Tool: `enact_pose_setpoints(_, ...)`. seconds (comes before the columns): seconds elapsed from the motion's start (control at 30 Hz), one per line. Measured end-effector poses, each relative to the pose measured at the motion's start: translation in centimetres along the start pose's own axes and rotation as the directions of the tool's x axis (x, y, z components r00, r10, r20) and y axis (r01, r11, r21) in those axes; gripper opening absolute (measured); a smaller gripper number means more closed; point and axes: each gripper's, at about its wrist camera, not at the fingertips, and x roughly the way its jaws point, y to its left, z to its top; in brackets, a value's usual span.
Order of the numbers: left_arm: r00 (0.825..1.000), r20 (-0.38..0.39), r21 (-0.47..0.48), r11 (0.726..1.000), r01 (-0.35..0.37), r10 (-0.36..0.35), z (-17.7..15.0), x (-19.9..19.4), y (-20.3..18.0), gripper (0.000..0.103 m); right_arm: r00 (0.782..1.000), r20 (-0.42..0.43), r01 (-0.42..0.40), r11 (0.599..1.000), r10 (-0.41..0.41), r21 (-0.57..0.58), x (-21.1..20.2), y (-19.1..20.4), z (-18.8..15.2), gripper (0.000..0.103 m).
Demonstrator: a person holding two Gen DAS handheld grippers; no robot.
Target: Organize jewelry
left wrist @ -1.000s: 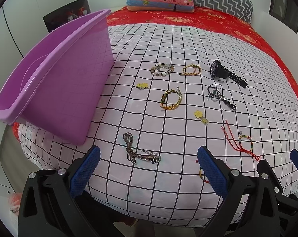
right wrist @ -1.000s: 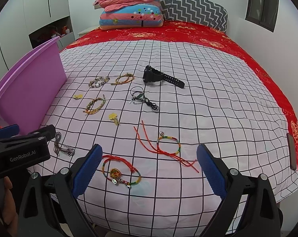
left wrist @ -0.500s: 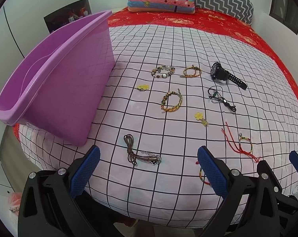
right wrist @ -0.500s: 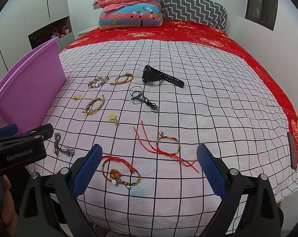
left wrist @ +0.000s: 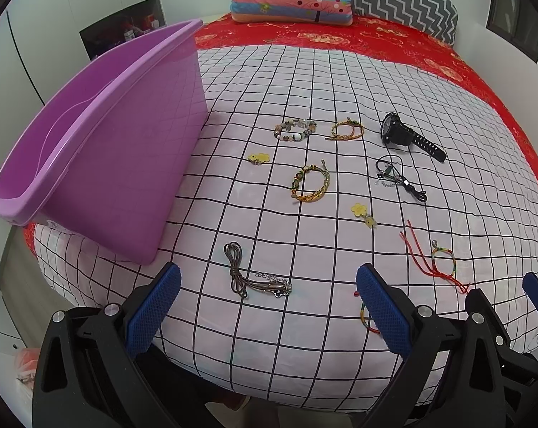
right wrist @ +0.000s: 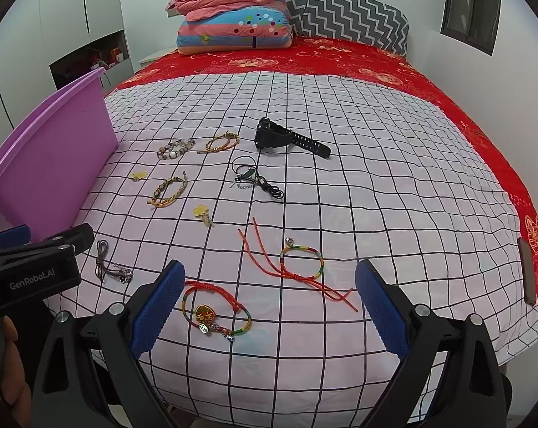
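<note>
Left wrist view, left gripper (left wrist: 267, 303) spread wide and empty above brown cord bracelet (left wrist: 249, 278) on the checked sheet (left wrist: 304, 82), purple tub (left wrist: 101, 149) beside, right wrist view, right gripper (right wrist: 269, 303) wide apart, holding nothing, red charm bracelet (right wrist: 215, 308) lying between its fingers

Both cameras sit low at the foot edge of the bed (left wrist: 304, 82), looking along their own tools toward the pillows (right wrist: 233, 28) at the head. The left wrist view stands further left, close beside the purple tub (left wrist: 119, 135). The right wrist view stands to its right and takes in the left tool (right wrist: 37, 267) at its left edge. Both share the checked sheet (right wrist: 376, 178), the black watch (left wrist: 408, 137) and the scattered bracelets.
</note>
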Motion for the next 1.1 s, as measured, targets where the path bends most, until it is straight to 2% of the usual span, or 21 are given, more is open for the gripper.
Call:
enact_pose_setpoints(0.93, 1.0, 0.0, -0.003, 1.0, -0.006, 0.006, -0.5, 0.27, 0.31, 0.097, 1.0, 0.011, 0.003, 1.0, -0.003, -0.009, 0.03, 0.12, -0.25, 0.092)
enact_pose_setpoints(1.1, 1.0, -0.003, -0.003, 1.0, -0.004, 0.004, -0.74, 0.86, 0.7, 0.097, 0.999, -0.019, -0.039, 0.999, 0.039, 0.011, 0.8, -0.45, -0.85, 0.092)
